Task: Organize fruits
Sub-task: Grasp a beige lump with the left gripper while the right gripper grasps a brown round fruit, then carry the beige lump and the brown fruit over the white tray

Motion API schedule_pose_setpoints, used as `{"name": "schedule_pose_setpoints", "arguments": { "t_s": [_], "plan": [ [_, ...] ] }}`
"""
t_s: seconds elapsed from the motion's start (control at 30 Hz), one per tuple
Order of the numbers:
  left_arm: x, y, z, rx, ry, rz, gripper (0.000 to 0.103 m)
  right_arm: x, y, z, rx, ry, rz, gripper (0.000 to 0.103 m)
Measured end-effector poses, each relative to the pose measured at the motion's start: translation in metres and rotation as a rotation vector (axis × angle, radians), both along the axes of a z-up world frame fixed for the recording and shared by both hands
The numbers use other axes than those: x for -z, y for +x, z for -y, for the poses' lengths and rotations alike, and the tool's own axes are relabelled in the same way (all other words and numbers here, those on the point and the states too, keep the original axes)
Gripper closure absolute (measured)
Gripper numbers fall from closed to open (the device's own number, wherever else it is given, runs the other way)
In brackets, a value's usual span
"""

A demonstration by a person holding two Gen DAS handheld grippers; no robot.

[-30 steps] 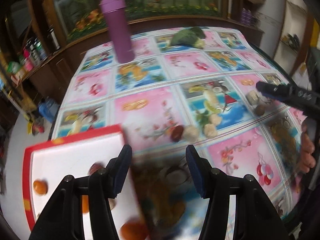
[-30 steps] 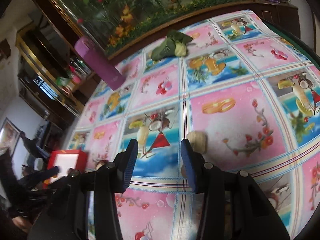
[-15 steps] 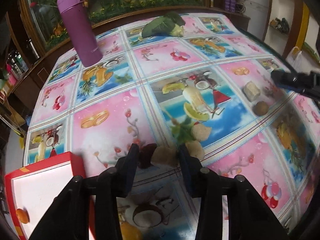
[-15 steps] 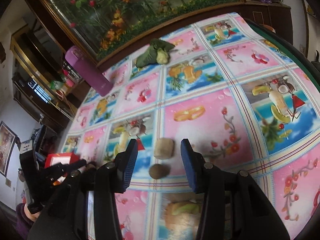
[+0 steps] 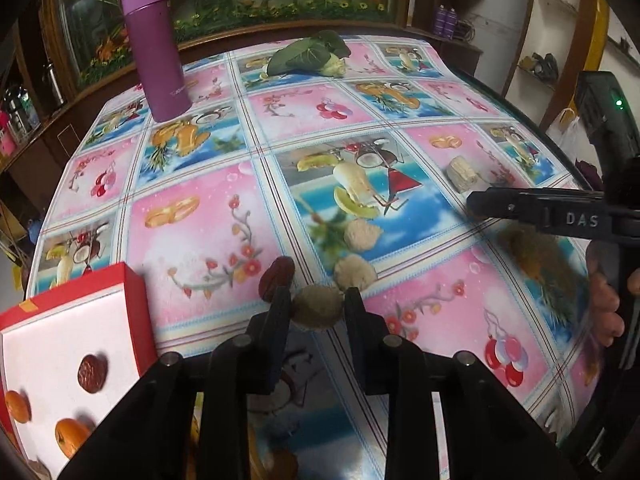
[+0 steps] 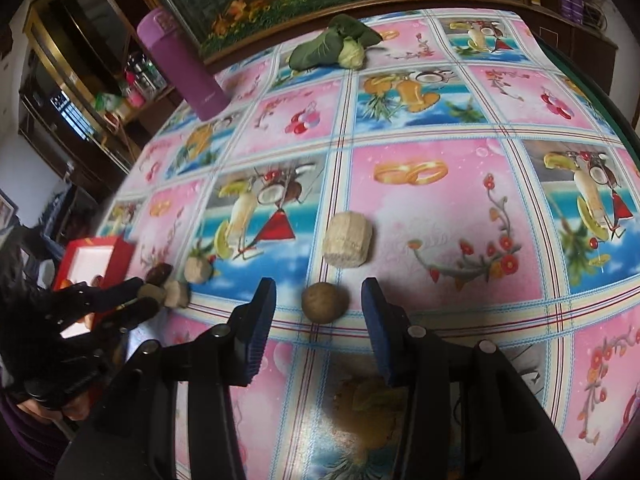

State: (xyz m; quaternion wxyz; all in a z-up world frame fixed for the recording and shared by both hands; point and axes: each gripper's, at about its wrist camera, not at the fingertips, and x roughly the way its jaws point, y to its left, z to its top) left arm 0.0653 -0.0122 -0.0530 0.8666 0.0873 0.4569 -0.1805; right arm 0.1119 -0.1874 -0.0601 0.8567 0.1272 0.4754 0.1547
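Left gripper (image 5: 316,300): jaws closing on a round tan fruit (image 5: 317,310) on the tablecloth (image 5: 200,240), pads touching both its sides; red date (image 5: 276,278) at its 10 o'clock. Right gripper (image 6: 318,300): jaws apart, straddling a brown round fruit (image 6: 323,302), not touching. Red tray (image 5: 60,344) at 8 o'clock.

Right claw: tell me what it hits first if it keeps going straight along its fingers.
Most likely the small round brown fruit, which lies on the tablecloth between the open fingers of the right claw. The pale ridged block lies just beyond; depth is uncertain.
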Motion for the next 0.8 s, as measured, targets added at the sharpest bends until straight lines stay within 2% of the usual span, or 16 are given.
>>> {"name": "schedule_pose_setpoints", "arguments": {
  "t_s": [0.2,0.27,0.43,0.47,0.7,0.8],
  "plan": [
    [0.002,-0.003,-0.002,-0.020,-0.015,-0.013,0.075,0.002,-0.002,-0.007,-0.010,-0.053,0.009,0.058],
    [0.002,-0.005,-0.002,-0.029,-0.018,-0.013,0.075,0.002,-0.003,-0.011,-0.010,-0.095,0.024,0.067],
    [0.011,-0.006,-0.002,-0.048,0.001,-0.039,0.075,0.003,-0.004,-0.017,-0.005,-0.180,0.052,0.080],
    [0.011,-0.006,-0.002,-0.051,0.001,-0.042,0.075,0.003,-0.004,-0.017,-0.004,-0.185,0.053,0.080],
    [0.010,-0.006,-0.004,-0.079,-0.035,-0.035,0.078,-0.001,-0.004,-0.012,-0.014,-0.107,0.054,0.080],
    [0.002,-0.012,-0.007,-0.095,-0.050,-0.005,0.078,-0.006,-0.006,-0.012,-0.026,-0.074,0.075,0.080]
  ]
}}
